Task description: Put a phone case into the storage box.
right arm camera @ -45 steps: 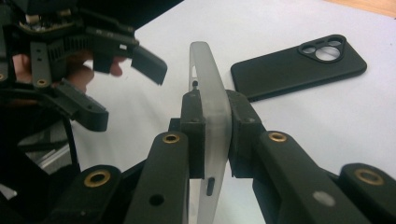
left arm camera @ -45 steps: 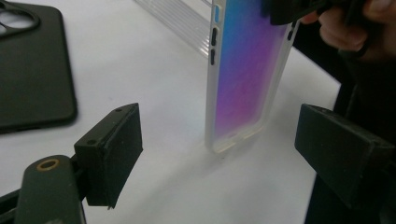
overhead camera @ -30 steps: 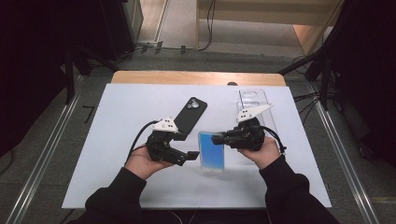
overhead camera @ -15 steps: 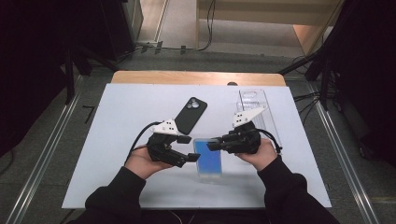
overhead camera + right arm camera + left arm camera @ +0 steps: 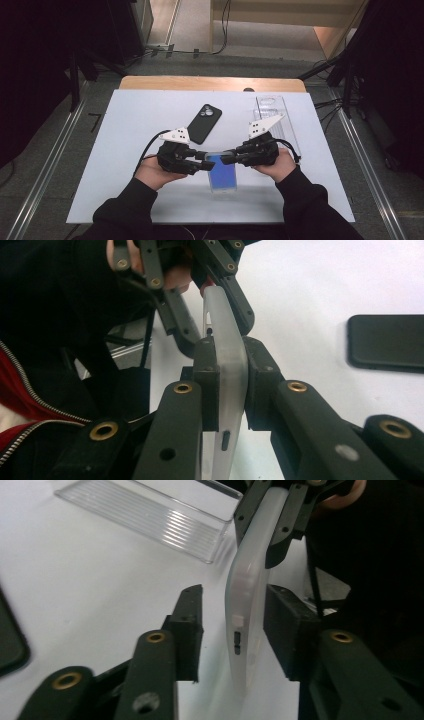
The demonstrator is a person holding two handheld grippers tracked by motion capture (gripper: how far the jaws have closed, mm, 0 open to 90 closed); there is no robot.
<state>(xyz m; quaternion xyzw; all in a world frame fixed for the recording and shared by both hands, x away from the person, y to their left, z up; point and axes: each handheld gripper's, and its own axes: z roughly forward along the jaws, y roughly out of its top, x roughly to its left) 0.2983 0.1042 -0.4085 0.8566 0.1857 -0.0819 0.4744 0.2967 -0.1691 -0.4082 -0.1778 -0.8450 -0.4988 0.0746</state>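
Between our two claws, a blue-screened phone in a clear case (image 5: 222, 172) is held over the white surface (image 5: 125, 125). Our right claw (image 5: 229, 157) is clamped on the phone's upper edge, pads pressed to both faces. Our left claw (image 5: 206, 165) has just been closing around the same edge; one pad (image 5: 286, 625) touches the case while the other stands off. Beyond the left claw lies a black phone (image 5: 204, 123); beyond the right, a clear tray (image 5: 280, 117).

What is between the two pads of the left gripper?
The phone, edge-on. In the left gripper view one of the pads touches it; the other stands a little apart, and the left gripper has just been closing.
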